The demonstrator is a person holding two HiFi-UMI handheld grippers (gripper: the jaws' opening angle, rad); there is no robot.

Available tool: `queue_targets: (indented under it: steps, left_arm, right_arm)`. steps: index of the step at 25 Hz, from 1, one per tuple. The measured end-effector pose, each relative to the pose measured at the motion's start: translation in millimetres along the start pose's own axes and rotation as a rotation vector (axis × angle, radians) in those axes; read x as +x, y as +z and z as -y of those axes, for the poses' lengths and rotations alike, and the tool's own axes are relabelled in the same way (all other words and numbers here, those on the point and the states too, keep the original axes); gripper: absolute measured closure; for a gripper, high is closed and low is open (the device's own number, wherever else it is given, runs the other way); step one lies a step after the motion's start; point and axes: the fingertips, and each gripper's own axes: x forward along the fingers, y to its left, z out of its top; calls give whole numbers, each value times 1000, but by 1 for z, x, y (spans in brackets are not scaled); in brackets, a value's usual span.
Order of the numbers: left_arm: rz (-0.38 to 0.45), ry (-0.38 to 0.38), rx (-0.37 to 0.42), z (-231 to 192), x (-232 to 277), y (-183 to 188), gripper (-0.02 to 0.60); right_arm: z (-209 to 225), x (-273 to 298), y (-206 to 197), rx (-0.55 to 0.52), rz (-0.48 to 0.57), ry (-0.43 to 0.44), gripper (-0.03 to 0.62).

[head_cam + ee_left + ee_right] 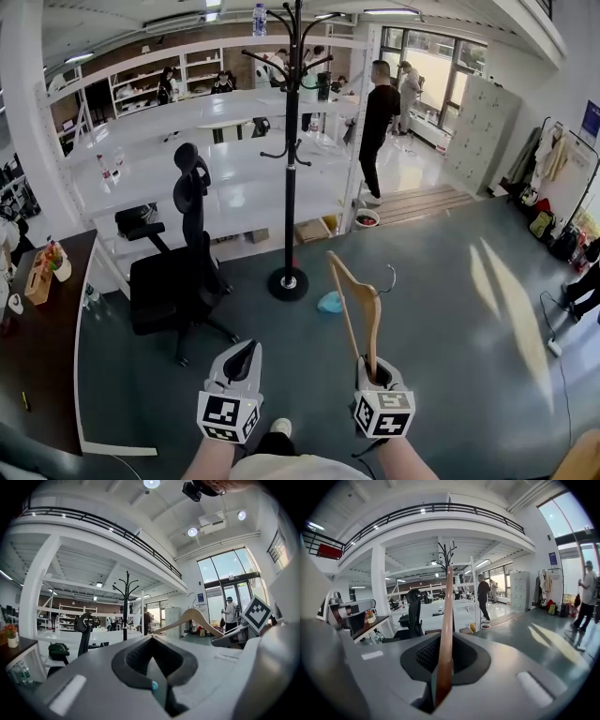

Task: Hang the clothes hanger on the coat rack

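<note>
A wooden clothes hanger (357, 307) with a metal hook stands upright in my right gripper (377, 372), which is shut on its lower arm. In the right gripper view the hanger (446, 634) rises from between the jaws, in line with the coat rack (445, 559). The black coat rack (291, 150) stands on a round base a few steps ahead, its hooks bare. My left gripper (242, 359) is shut and holds nothing, level with the right one. The left gripper view shows the hanger (192, 618) to its right and the coat rack (125, 602) far off.
A black office chair (183, 272) stands left of the rack. A dark desk (33, 347) with small items runs along the left. White tables (216, 178) lie behind the rack. A light-blue object (329, 302) lies on the floor near the rack base. People stand in the background.
</note>
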Motion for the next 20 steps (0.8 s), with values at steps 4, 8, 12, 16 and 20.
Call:
queue_targets:
  steps: [4,8,12,16,20]
  left_arm:
    - [-6,-3,-4,-15,14,-5,581]
    - [-5,-4,-6,-38,33,-6,581]
    - [-5,-12,-3,-66,53,-6,581]
    - [3,-21,1,-98,74,-4,581]
    - [1,-36,1,-120,91,-7,581]
  right_arm:
    - [1,18,2,11,-9,-14,534]
    - [-2,43,12,16,-7,-24,534]
    - [-8,72,24,26,-3,-40,534]
    - [-14,104,41,39,9,-59,534]
    - [-17,131,52,55,12,-74,534]
